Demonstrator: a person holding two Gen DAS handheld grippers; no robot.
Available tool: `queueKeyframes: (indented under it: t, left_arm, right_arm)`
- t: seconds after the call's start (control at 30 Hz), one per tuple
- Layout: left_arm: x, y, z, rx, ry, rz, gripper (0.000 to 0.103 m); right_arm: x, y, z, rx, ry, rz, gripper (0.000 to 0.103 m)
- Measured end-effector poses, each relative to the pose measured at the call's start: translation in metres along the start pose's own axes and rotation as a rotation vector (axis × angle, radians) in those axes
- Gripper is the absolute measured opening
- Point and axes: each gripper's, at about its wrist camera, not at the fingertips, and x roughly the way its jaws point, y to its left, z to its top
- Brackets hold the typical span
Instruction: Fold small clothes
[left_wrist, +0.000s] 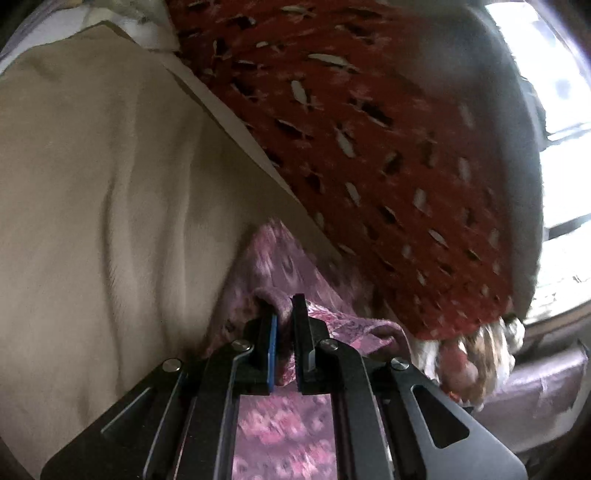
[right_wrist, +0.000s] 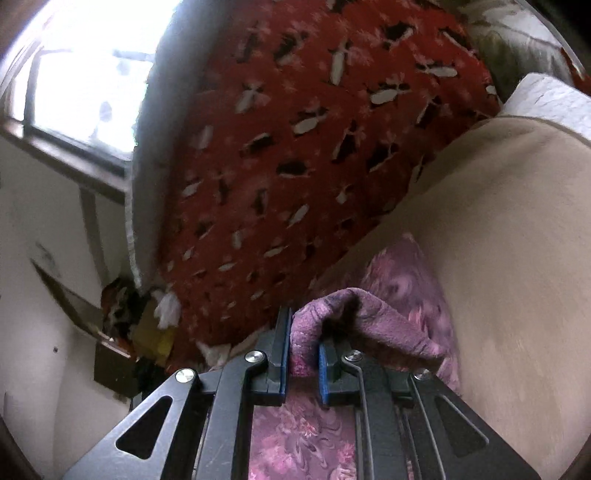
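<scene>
A small pink and purple patterned garment (left_wrist: 280, 258) lies on a beige sheet (left_wrist: 92, 184). My left gripper (left_wrist: 284, 314) is shut on a bunched edge of it, cloth pinched between the blue-padded fingers. In the right wrist view the same garment (right_wrist: 406, 280) shows, and my right gripper (right_wrist: 303, 332) is shut on another rolled edge of it (right_wrist: 347, 306). Cloth hangs down under both grippers, blurred by motion.
A red blanket with white and black marks (left_wrist: 369, 147) lies beside the beige sheet; it also shows in the right wrist view (right_wrist: 277, 166). A heap of mixed clothes (right_wrist: 140, 325) sits at its end. A bright window (right_wrist: 85, 66) and a white wall (right_wrist: 37, 258) are beyond.
</scene>
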Motion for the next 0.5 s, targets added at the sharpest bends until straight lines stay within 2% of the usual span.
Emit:
queueKeyframes:
  t: [0.07,0.13,0.17,0.3,0.4,0.47,0.5]
  left_arm:
    - [0.023,0.007,0.009,-0.013,0.015,0.05,0.005]
    - [0.041,0.014,0.01,-0.023,0.037,0.086,0.005]
    - [0.047,0.018,0.01,-0.027,0.051,0.098,0.005]
    - [0.04,0.021,0.01,-0.025,0.066,0.071,0.005]
    - [0.013,0.017,0.008,-0.022,0.045,-0.01,0.006]
    - [-0.006,0.011,0.006,-0.018,0.028,-0.068,0.008]
    - [-0.014,0.006,0.003,-0.003,0.01,-0.072,0.013]
  right_arm:
    - [0.02,-0.014,0.004,0.027,0.013,-0.036,0.013]
    - [0.041,-0.032,0.003,0.064,0.057,-0.116,0.015]
    - [0.046,-0.038,0.002,0.079,0.077,-0.134,0.013]
    - [0.039,-0.045,0.003,0.129,0.08,-0.088,0.018]
    - [0.011,-0.037,0.012,0.128,0.013,-0.045,0.04]
    - [-0.017,-0.035,0.018,0.15,-0.076,0.012,0.062]
    - [-0.029,-0.037,0.02,0.158,-0.112,0.028,0.063]
